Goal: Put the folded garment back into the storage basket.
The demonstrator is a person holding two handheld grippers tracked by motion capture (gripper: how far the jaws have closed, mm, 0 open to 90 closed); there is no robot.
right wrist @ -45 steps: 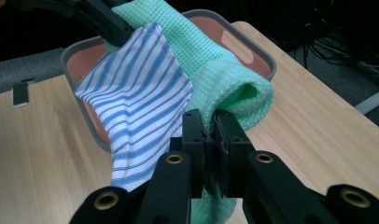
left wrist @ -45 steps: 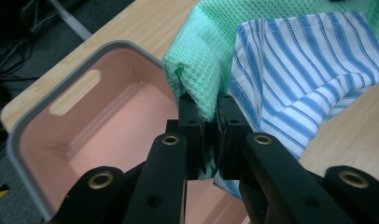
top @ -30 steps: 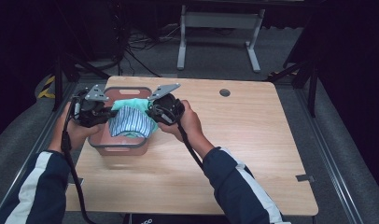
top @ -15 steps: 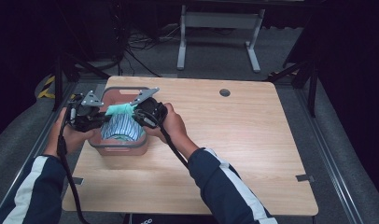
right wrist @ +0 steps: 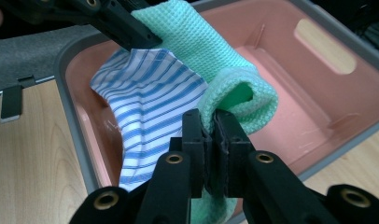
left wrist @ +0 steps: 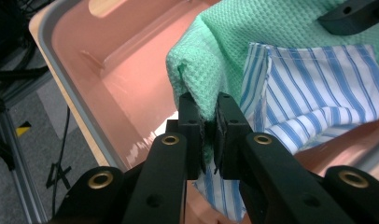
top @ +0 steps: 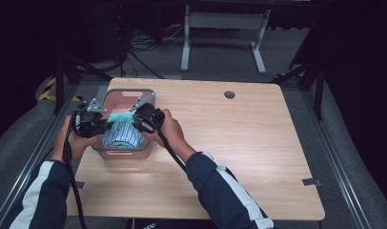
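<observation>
A green waffle-weave cloth (top: 119,117) with a blue-and-white striped cloth (top: 121,137) hanging under it is stretched between my two grippers over a pink basket (top: 129,90) with a grey rim. My left gripper (left wrist: 207,116) is shut on one folded end of the green cloth (left wrist: 253,42), with the striped cloth (left wrist: 313,84) beside its jaws. My right gripper (right wrist: 211,126) is shut on the other rolled end of the green cloth (right wrist: 197,42); the striped cloth (right wrist: 150,102) droops into the basket (right wrist: 318,74). In the high view the left gripper (top: 105,125) and right gripper (top: 135,123) flank the bundle.
The basket stands at the left edge of a wooden table (top: 239,152), near its far corner. A round cable hole (top: 229,94) lies at the table's back. Cables (top: 168,148) trail from both grippers along the person's sleeves. A metal stand (top: 220,28) is on the floor behind.
Both hands have moved left and down, carrying the cloths lower into the basket. The jaws have stayed shut on the cloth.
</observation>
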